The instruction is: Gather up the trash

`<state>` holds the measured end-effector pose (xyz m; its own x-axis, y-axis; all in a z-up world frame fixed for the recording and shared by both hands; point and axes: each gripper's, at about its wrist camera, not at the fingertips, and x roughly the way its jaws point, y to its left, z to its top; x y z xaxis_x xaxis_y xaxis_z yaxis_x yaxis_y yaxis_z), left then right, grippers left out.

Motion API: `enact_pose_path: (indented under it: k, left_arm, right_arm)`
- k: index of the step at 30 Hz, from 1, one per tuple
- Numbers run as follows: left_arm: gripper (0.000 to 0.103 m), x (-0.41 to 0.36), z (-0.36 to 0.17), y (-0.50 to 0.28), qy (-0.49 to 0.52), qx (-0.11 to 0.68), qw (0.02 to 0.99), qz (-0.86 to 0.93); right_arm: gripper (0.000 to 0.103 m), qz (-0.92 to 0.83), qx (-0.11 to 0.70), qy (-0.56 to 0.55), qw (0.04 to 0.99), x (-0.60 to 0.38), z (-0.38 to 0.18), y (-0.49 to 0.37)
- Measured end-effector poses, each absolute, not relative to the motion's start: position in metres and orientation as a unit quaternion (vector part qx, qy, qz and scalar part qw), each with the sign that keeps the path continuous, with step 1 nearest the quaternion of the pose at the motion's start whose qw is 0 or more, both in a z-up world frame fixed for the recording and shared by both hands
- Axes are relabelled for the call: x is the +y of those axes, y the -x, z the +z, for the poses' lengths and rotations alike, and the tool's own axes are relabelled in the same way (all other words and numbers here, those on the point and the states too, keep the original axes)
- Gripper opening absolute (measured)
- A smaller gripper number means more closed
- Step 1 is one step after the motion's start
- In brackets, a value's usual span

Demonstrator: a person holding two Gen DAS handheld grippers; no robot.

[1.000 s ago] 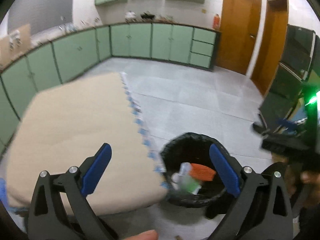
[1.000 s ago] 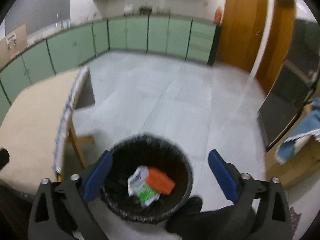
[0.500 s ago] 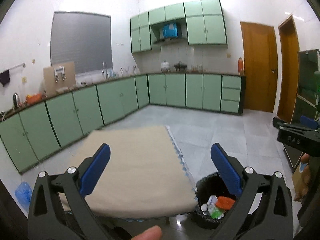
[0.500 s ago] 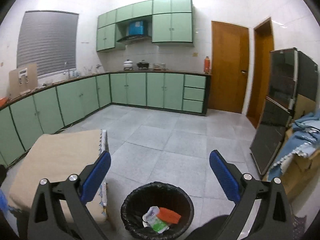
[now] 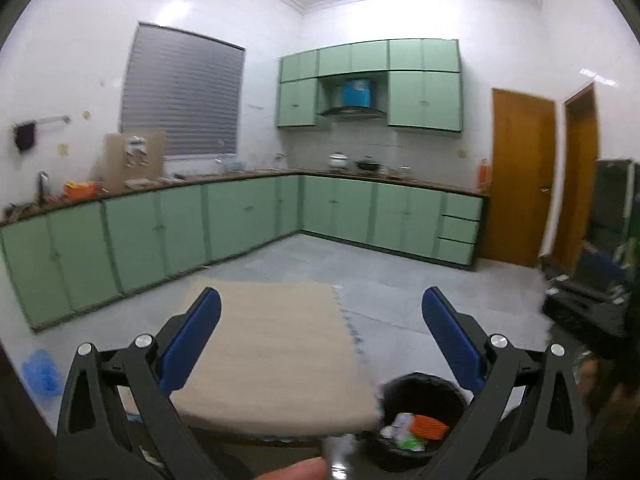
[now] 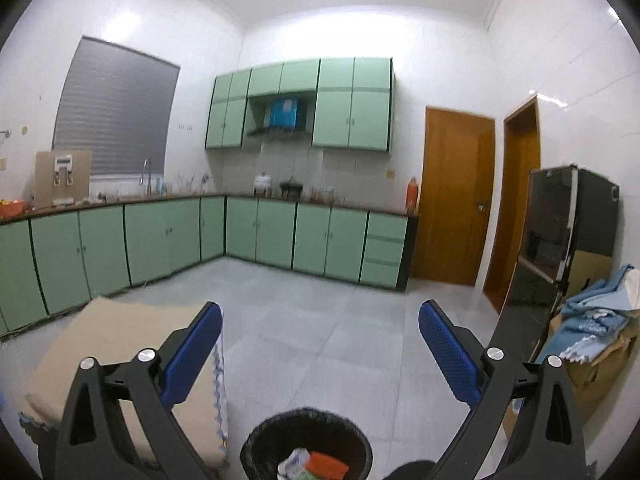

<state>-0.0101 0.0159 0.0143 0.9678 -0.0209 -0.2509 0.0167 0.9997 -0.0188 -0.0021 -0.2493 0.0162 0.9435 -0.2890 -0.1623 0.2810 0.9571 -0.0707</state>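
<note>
Table (image 5: 276, 360) just beside lined bin (image 6: 306, 432) holding trash (image 6: 316, 466)

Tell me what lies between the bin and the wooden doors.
Only bare grey floor between the black bin and the wooden doors; the right wrist view shows it. Both grippers stand open, holding nothing.

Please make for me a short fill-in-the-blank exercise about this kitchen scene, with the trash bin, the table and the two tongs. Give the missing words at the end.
1. The left tongs and the right tongs are both ____ and hold nothing.
2. The trash bin has a liner of ____ colour.
3. The bin stands on the floor beside the table, which a ____ cloth covers.
4. Inside the bin lies an ____ piece of trash next to white and green pieces.

Missing words: open; black; beige; orange
</note>
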Motion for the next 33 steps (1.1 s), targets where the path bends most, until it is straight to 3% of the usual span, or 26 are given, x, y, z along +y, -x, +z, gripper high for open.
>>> enact_pose_path:
  k: [10, 33]
  left_arm:
    - [0.097, 0.021, 0.013, 0.021, 0.021, 0.130, 0.988, 0.082]
    - [0.097, 0.011, -0.001, 0.020, 0.028, 0.153, 0.986, 0.052]
  right_arm:
    - [0.097, -0.137, 0.077, 0.021, 0.987, -0.240, 0.016, 0.012]
    - [0.097, -0.148, 0.128, -0.016, 0.981, -0.247, -0.005, 0.015]
